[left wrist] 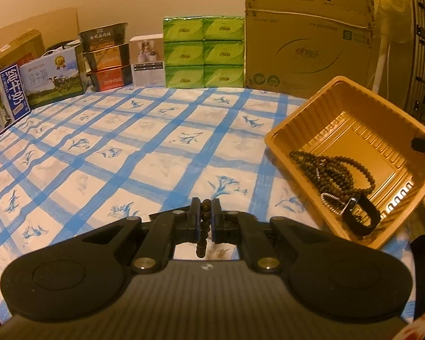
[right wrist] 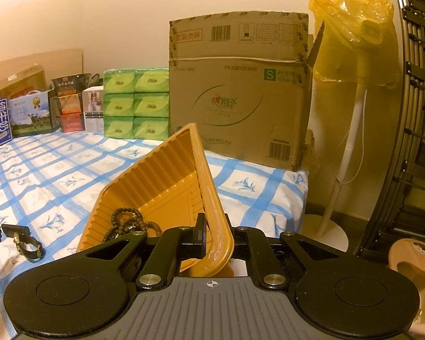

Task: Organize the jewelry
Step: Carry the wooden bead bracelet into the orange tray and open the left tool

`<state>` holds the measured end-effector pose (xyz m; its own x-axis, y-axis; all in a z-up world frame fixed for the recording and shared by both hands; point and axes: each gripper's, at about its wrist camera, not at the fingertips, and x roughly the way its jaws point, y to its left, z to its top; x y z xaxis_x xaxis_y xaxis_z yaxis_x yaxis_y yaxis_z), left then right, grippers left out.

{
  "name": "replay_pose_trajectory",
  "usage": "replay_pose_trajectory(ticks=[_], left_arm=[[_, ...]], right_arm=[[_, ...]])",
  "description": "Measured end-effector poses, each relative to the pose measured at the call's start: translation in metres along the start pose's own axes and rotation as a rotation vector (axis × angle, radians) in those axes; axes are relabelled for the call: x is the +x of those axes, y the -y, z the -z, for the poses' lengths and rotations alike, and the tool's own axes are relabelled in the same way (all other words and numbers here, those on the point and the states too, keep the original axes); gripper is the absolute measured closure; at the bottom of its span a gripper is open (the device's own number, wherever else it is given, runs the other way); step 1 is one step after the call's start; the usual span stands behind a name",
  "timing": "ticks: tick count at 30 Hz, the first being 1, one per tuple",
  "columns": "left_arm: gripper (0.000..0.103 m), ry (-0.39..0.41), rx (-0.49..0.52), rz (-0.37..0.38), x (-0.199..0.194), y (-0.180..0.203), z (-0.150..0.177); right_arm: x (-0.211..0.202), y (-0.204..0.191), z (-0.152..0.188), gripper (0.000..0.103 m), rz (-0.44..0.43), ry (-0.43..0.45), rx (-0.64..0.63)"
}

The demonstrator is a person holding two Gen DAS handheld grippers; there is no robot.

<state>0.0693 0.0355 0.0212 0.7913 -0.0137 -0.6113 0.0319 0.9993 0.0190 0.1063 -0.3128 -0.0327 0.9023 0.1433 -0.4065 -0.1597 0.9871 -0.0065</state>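
The left gripper [left wrist: 205, 206] pinches a bead string [left wrist: 204, 221], its lower end hidden behind the body. The right gripper [right wrist: 212, 226] clamps the yellow tray's [right wrist: 167, 175] rim, one finger hidden behind it.

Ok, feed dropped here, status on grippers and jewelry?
Left gripper shut on bead strand. Right gripper shut on orange tray rim, tilted. Beads, black strap inside. Nothing blocking.

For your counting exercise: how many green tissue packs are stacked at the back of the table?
6 green tissue packs: a stack two wide and three high, left of the brown cardboard box. Others may be hidden behind.
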Motion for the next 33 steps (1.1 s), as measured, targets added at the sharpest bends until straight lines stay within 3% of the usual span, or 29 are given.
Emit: replay_pose_trajectory(ticks=[16, 33], left_arm=[[0.097, 0.020, 0.046, 0.110, -0.001, 0.039, -0.017], [0.097, 0.029, 0.127, 0.354, 0.017, 0.124, -0.038]], right_arm=[[0.000, -0.002, -0.001, 0.094, -0.001, 0.001, 0.001], [0.000, -0.003, -0.003, 0.094, -0.004, 0.000, 0.015]])
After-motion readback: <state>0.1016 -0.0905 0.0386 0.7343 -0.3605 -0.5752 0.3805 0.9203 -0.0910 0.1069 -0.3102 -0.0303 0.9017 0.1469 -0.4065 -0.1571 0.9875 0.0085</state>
